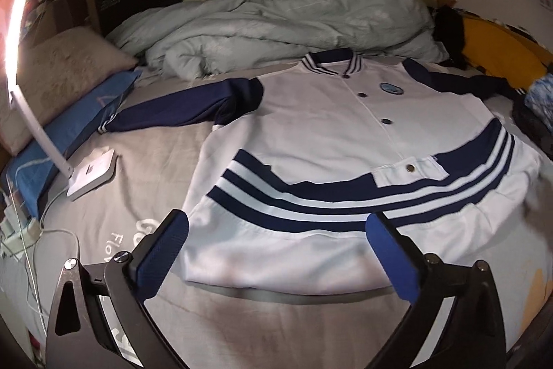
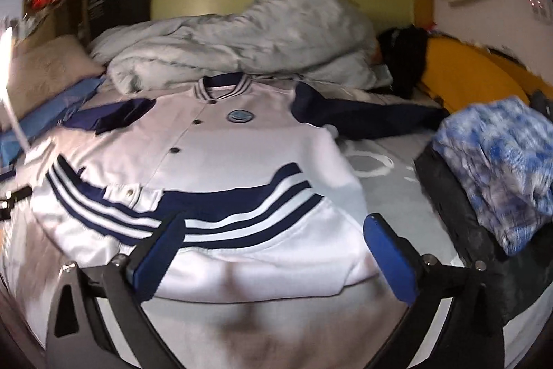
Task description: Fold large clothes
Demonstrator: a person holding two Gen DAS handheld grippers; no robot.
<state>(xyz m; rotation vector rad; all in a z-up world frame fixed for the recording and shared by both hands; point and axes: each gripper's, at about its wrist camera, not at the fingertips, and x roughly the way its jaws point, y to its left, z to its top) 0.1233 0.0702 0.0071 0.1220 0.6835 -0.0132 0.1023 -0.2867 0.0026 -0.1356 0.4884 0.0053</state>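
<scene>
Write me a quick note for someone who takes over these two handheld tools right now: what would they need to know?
Left tool: open, holding nothing, above the jacket's hem.
Right tool: open, empty, over the hem's other end.
Jacket: white with navy stripes, laid face up and buttoned on the grey bed sheet, both navy sleeves spread outward.
Done: jacket spread flat.
Left: all folds; probably sleeves in first, then the body.
</scene>
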